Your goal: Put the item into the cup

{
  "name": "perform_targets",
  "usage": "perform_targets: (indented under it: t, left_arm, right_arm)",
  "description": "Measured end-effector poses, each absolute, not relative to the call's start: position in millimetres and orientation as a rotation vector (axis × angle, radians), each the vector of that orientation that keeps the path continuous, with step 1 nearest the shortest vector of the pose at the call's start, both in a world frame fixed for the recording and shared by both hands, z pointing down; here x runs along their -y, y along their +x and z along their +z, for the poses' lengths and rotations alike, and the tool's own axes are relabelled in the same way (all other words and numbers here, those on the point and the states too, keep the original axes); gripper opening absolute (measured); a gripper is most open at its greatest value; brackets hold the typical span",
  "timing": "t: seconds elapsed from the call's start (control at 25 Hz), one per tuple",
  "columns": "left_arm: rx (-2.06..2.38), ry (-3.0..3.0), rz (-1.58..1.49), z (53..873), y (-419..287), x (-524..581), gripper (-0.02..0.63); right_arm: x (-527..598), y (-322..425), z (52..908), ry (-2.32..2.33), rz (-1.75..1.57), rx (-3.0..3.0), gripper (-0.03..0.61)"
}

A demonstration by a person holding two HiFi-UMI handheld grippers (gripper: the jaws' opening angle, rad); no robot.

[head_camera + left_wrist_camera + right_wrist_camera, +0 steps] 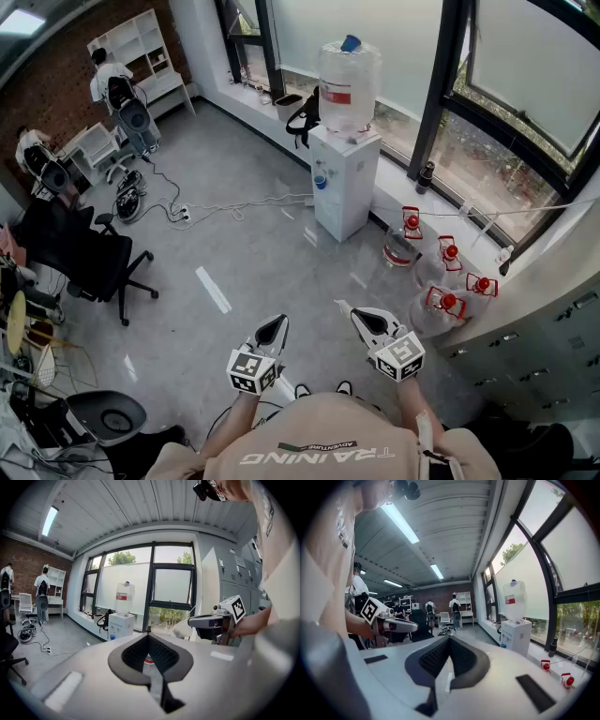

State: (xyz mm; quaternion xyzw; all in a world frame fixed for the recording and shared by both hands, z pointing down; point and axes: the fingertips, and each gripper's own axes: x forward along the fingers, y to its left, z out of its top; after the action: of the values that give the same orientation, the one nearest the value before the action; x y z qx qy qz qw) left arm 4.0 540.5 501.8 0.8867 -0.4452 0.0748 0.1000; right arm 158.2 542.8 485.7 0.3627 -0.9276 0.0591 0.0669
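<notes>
No cup and no item shows in any view. In the head view my left gripper (pixel 273 329) and right gripper (pixel 362 320) are held side by side at waist height over the grey floor, pointing away from the person. In the left gripper view the left gripper (pixel 149 636) has its black pads meeting at the tips, nothing between them. The right gripper (pixel 450 639) looks the same in its own view, shut and empty. Each gripper also appears in the other's view: the right gripper (pixel 206 621) and the left gripper (pixel 396 625).
A white water dispenser (pixel 343 184) with a large bottle stands ahead by the window. Several red-capped water jugs (pixel 446 302) sit on the floor at right, beside grey cabinets (pixel 544 349). A black office chair (pixel 92 255) and cables (pixel 230 206) lie to the left. People stand at the far back.
</notes>
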Motion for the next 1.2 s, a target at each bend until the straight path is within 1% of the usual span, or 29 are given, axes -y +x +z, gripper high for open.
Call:
perform_targets:
  t: [0.72,1.2]
  left_arm:
    - [1.249,2.642,0.244,511,4,-535,0.008]
    - [1.234,2.652,0.257,507,-34,-513,0.008]
  right_arm:
    - [-542,150,482,1.114,0.135,2.778,0.011]
    - [-518,121,484,1.126,0.146,2.756,0.011]
